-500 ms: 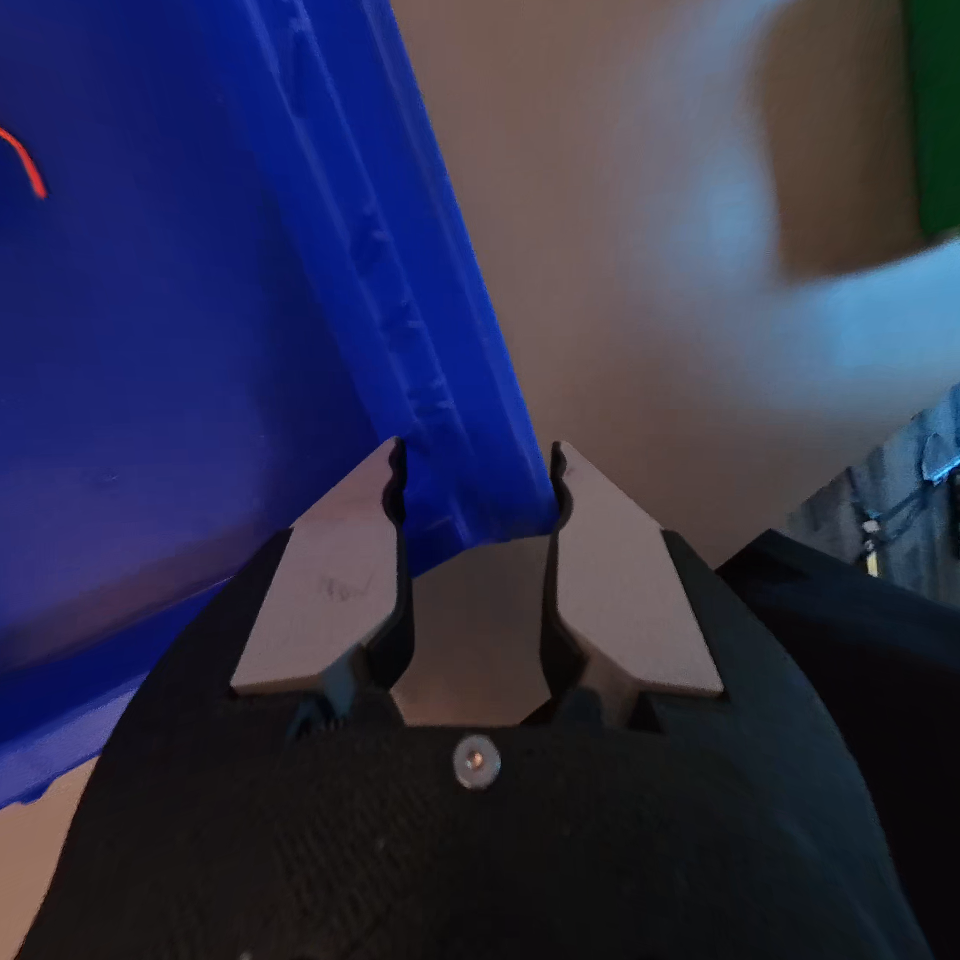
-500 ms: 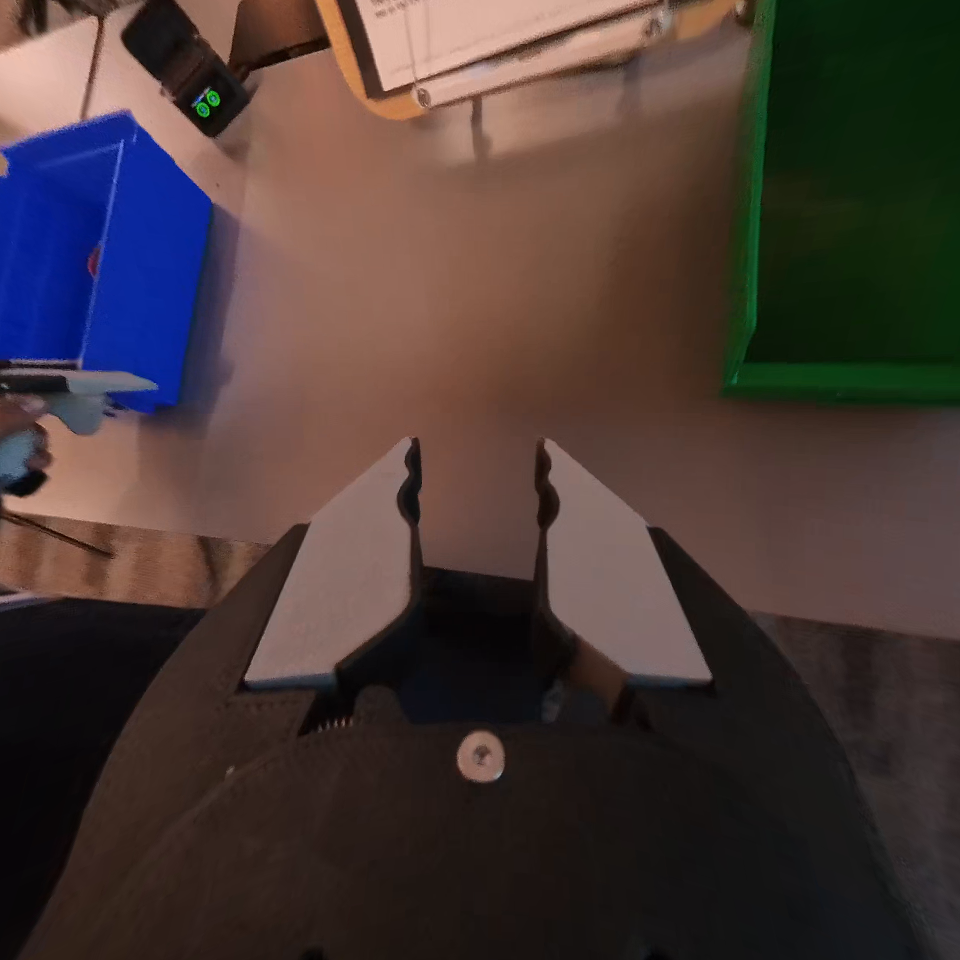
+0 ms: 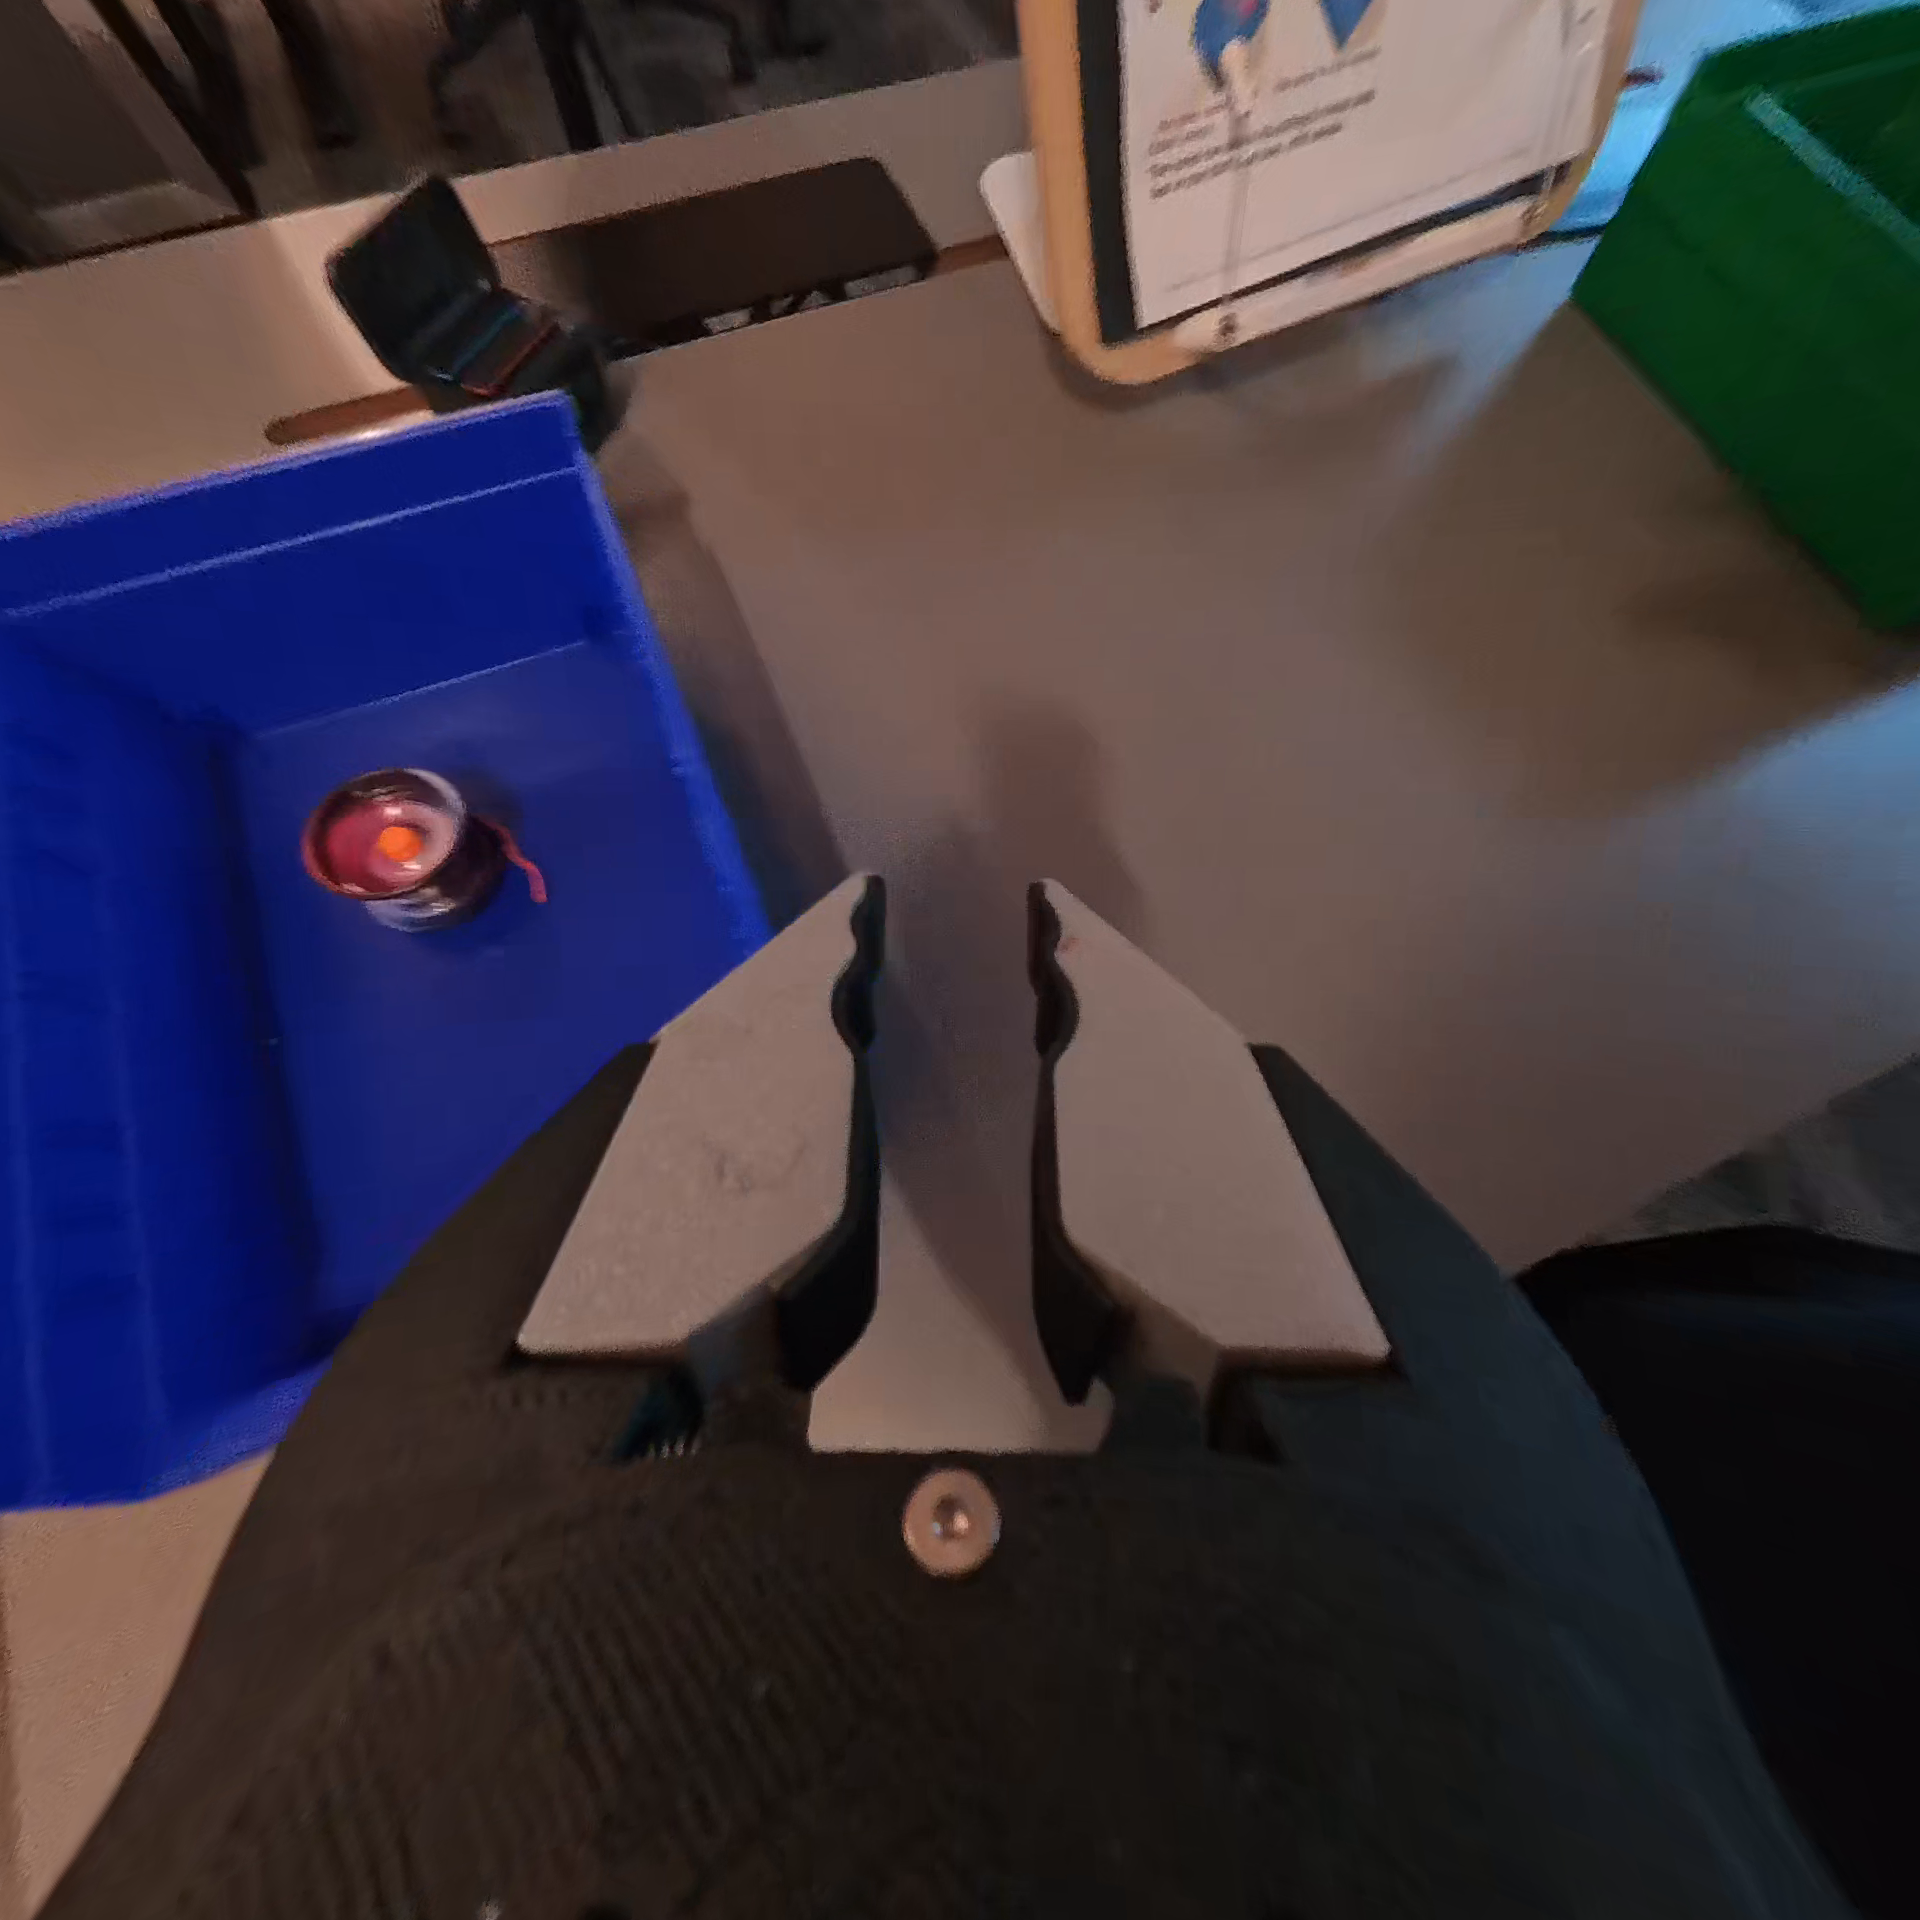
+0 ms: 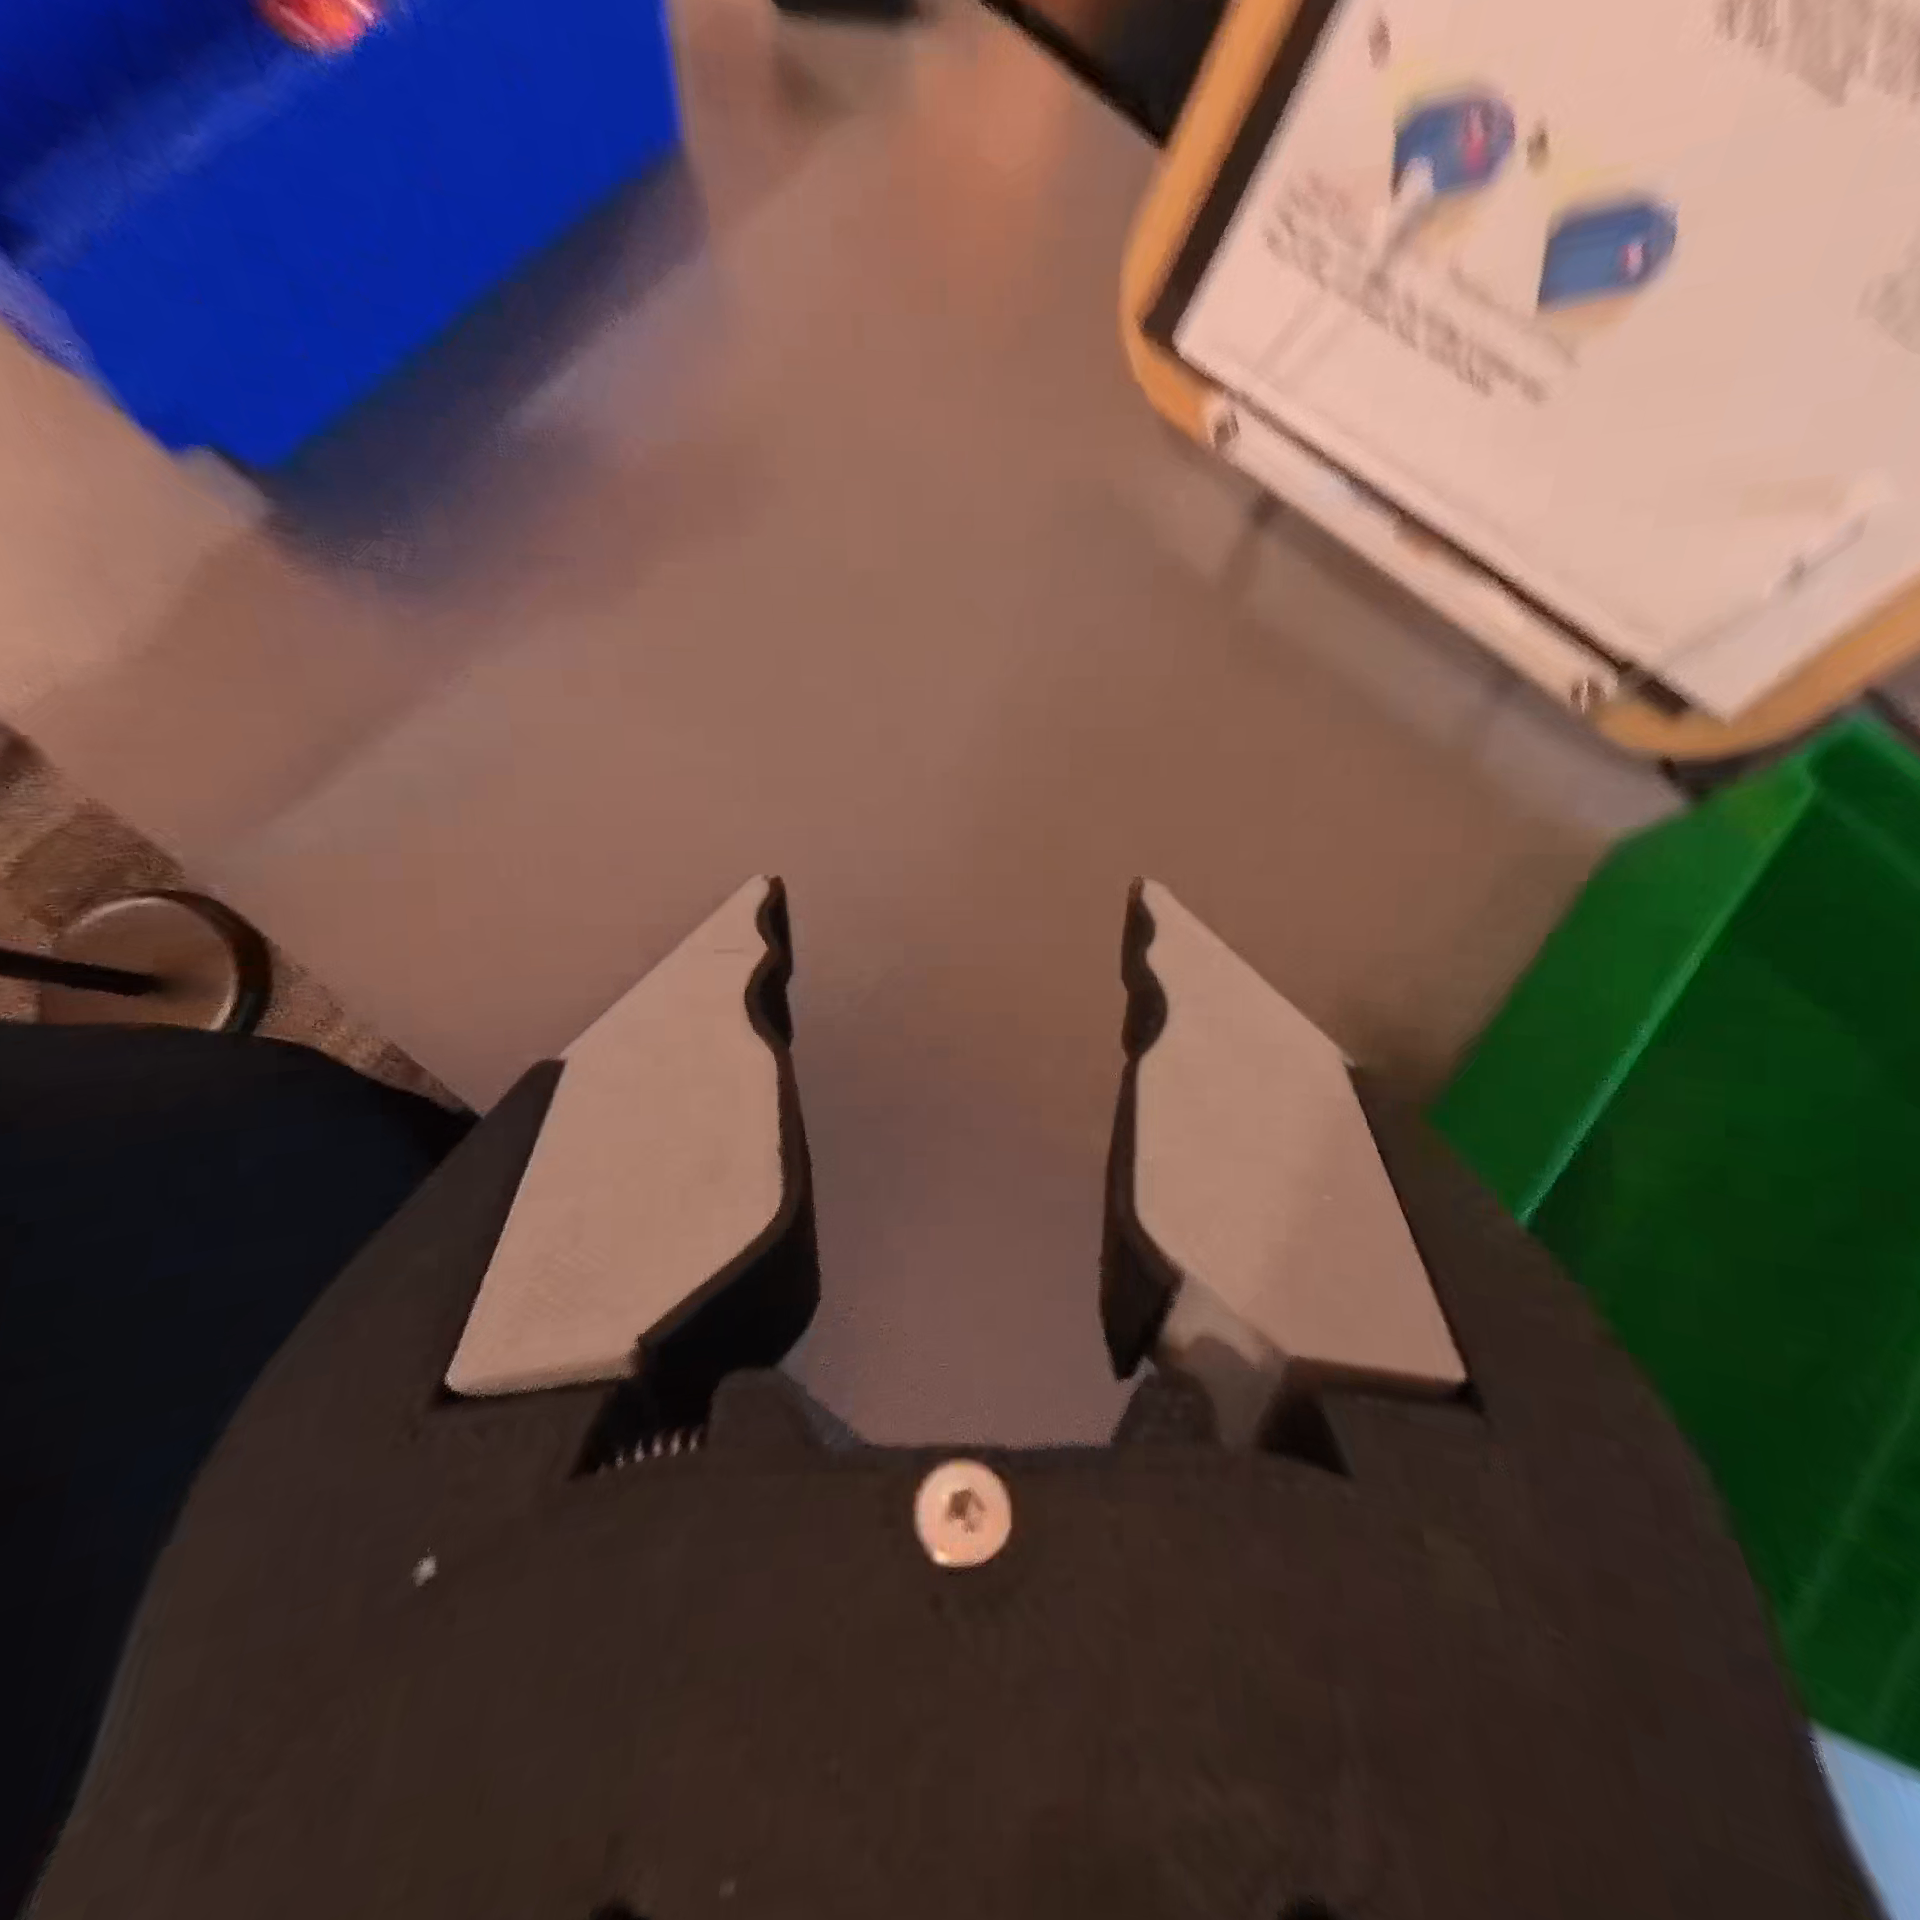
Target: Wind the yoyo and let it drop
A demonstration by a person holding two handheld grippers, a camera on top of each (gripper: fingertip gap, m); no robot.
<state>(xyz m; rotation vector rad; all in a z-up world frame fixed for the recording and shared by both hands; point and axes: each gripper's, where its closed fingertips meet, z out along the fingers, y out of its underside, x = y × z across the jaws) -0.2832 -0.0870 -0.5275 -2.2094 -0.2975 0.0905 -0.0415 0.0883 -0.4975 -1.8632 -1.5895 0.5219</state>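
Observation:
A dark red yoyo (image 3: 390, 847) with an orange centre lies on the floor of the blue bin (image 3: 312, 582), with a short end of red string beside it. My left gripper (image 3: 954, 894) is open and holds nothing; it hovers over the table to the right of the bin's near corner. In the right wrist view my right gripper (image 4: 954, 894) is open wide and holds nothing, above the bare table. The blue bin (image 4: 343, 229) shows blurred at the top left there, with a red blur at its top edge.
A green bin (image 3: 1766, 332) stands at the right and also shows in the right wrist view (image 4: 1745, 1195). A wooden clipboard with a printed sheet (image 3: 1320, 156) leans at the back. A small black device (image 3: 447, 291) sits behind the blue bin. The grey table (image 3: 1247, 675) lies between the bins. One gripper's finger ends stand about 30 cm off the other's. The dark red yoyo (image 3: 390, 847) is closer to my left gripper, around 25 cm from its tips; the right tips are 50 cm off.
My left gripper has pulled back and up from the blue bin's wall, so the yoyo inside shows, and its jaws have narrowed. My right gripper has swung left and its jaws have opened wider.

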